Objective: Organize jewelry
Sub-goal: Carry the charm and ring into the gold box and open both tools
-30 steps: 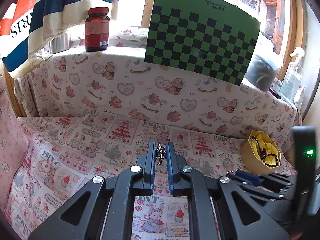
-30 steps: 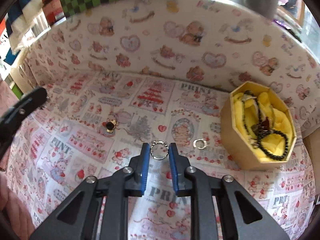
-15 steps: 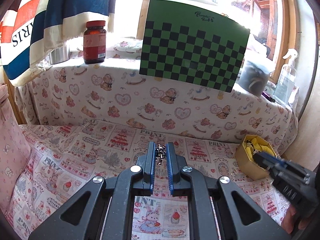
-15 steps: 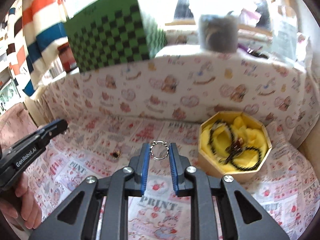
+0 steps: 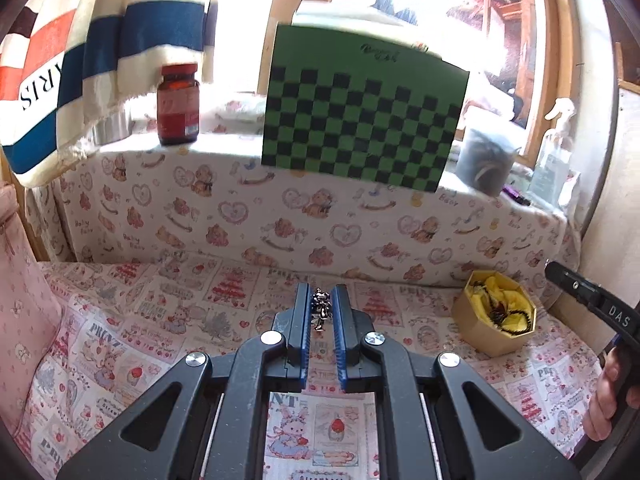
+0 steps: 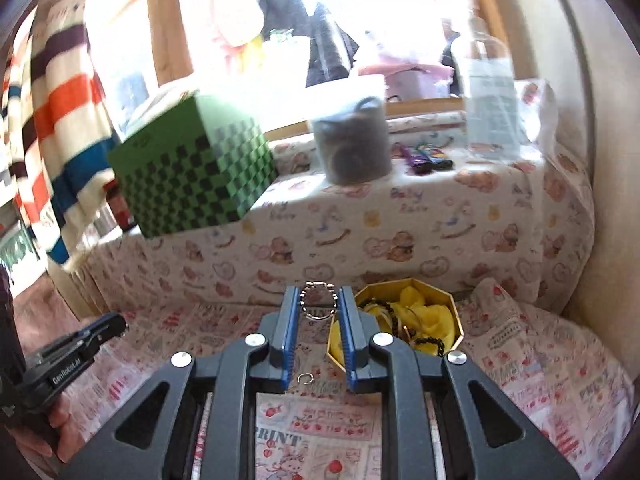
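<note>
Risk: the right gripper (image 6: 319, 306) pinches a thin beaded ring (image 6: 318, 301) only at its rim, just short of the octagonal box (image 6: 456, 322), so a tilt or early release could, in my judgement, drop it onto the printed cloth (image 6: 316, 420) beside the loose ring (image 6: 305, 378) lying nearer than the box. The left gripper (image 5: 322, 310), well left of the box (image 5: 476, 328), has jaws narrowly shut on a small dark silver charm (image 5: 320, 309), which could slip likewise. The box, yellow-lined, already holds black beads.
</note>
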Demonstrator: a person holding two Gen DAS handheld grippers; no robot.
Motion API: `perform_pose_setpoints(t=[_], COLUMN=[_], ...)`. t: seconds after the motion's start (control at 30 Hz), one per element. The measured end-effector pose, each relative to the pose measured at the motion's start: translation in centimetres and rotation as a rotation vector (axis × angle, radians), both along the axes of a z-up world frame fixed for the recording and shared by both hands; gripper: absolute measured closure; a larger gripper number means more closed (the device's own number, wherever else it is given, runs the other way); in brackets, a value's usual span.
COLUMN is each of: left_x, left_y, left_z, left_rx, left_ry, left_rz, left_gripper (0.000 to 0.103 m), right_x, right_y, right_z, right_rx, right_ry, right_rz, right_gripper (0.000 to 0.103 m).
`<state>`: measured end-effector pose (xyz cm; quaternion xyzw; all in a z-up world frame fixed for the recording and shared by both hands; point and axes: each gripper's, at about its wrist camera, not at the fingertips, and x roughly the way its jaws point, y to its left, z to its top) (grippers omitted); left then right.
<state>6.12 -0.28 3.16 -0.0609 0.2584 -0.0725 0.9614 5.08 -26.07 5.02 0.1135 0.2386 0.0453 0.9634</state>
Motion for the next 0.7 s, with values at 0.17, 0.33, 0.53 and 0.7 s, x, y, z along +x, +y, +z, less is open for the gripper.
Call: perform_pose_setpoints(t=[0.17,0.33,0.53,0.7], left_x=[-0.4,0.6,0.2,0.9], left_y=[-0.3,-1.4,-5.7,-9.6], left_z=[0.2,-0.8,1.3,2.8], left_rx=[-0.003,0.008,0.08,0.064], left_ry=[-0.013,0.067,0.017,0.007], left_rz=[-0.004,0.001,-0.03,-0.082], left_gripper=[0.094,0.094,0.094,0.094], right_x=[-0.3,0.6,1.6,3.0], right_y=[-1.3,-3.1,-5.4,-6.6], right_z=[0.5,0.0,-1.3,-3.3], right_rx=[0.002,0.026,0.099,0.154], right_ry=[-0.023,0.029,0.089,0.173], right_rz=[-0.028,-0.067,-0.08,-0.092], right_gripper=[0.085,0.085,0.085,0.085])
